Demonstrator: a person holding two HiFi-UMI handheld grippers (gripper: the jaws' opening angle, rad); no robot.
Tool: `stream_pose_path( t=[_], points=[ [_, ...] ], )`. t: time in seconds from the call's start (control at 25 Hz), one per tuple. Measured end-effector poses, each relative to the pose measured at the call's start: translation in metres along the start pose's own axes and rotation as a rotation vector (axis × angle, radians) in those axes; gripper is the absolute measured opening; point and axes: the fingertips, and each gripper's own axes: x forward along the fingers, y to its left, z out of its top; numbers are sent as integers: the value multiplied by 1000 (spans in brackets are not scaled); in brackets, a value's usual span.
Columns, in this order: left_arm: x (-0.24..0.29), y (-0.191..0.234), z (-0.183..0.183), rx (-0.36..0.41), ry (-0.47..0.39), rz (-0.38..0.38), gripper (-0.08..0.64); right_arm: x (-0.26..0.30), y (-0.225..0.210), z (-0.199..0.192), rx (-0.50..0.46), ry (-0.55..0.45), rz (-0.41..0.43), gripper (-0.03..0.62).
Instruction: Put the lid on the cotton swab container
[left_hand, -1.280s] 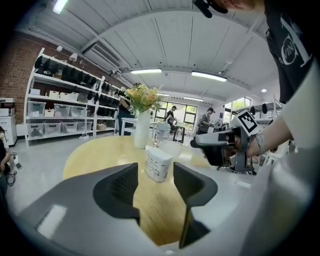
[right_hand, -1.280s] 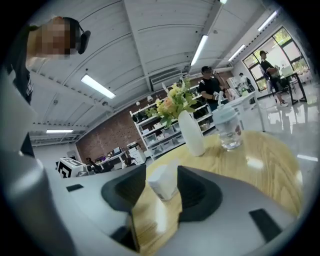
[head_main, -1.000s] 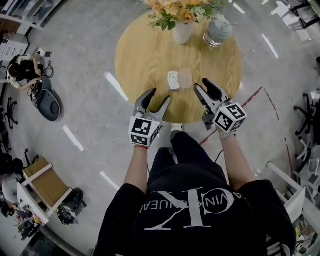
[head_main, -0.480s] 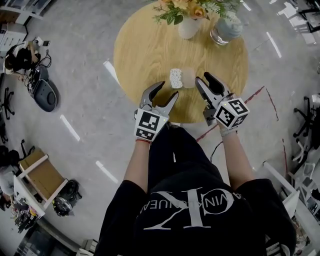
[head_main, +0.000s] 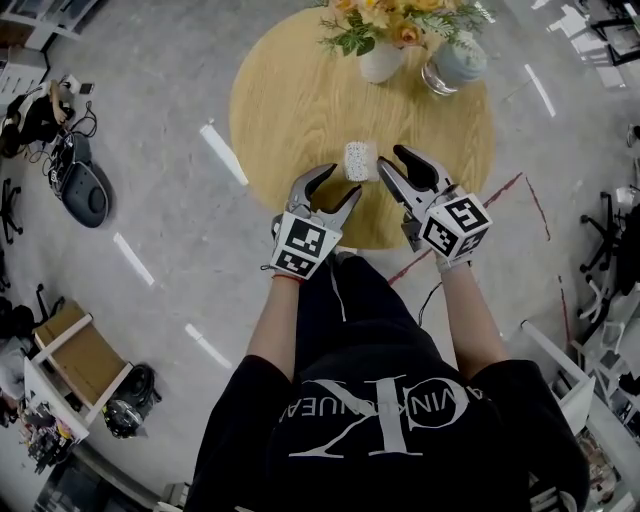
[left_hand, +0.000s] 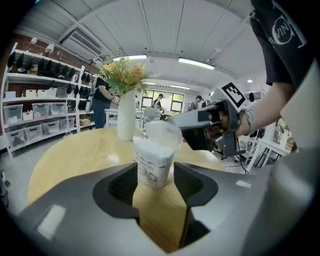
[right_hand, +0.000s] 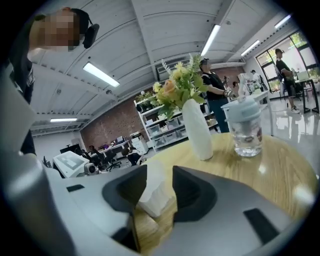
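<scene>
Since half a second ago both claws have pushed forward over the near rim, and the right one has closed in on the spot where the lid lay beside the container. The left half of the table (head_main: 285, 100) is bare wood out to its round edge, with grey floor (head_main: 170, 200) past it, so there is free room on that side. The left claw (head_main: 338, 185) is released, its jaws spread wide, and its marker cube hangs out past the near rim. In the left gripper view the container (head_main: 357, 160) stands upright on the wood between the jaw tips, with a gap on each side and neither jaw touching it; its top is open and packed with swabs. It sits toward the near side of the table but well in from the rim. Just right of it and a little above, the translucent lid (left_hand: 164, 134) is tilted, close to the container's top but not seated on it. The right claw (head_main: 392, 160) is clenched on the lid, which fills the gap between its jaws in the right gripper view. Farther back, at the far right edge, a white vase (head_main: 381, 62) of flowers and a jar (head_main: 452, 62) stand well apart from the container, with clear wood between.
</scene>
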Motion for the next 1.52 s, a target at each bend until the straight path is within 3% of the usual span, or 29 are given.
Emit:
stream_pose_path(
  t=[0.52,1.12,1.28,1.52],
  points=[
    [7,5,-4,-19,4,-20,213,28,29,-8,-161,112,81,120],
    [9,1,-8,-7,18,-25,210,36,41,-15,-373,228,98,95],
    [9,3,-8,-11,13,-18,209,39,48,-17,-484,254,106,62],
    [11,3,-8,-14,11,-16,210,40,53,-21,-555,296,135,22]
  ],
)
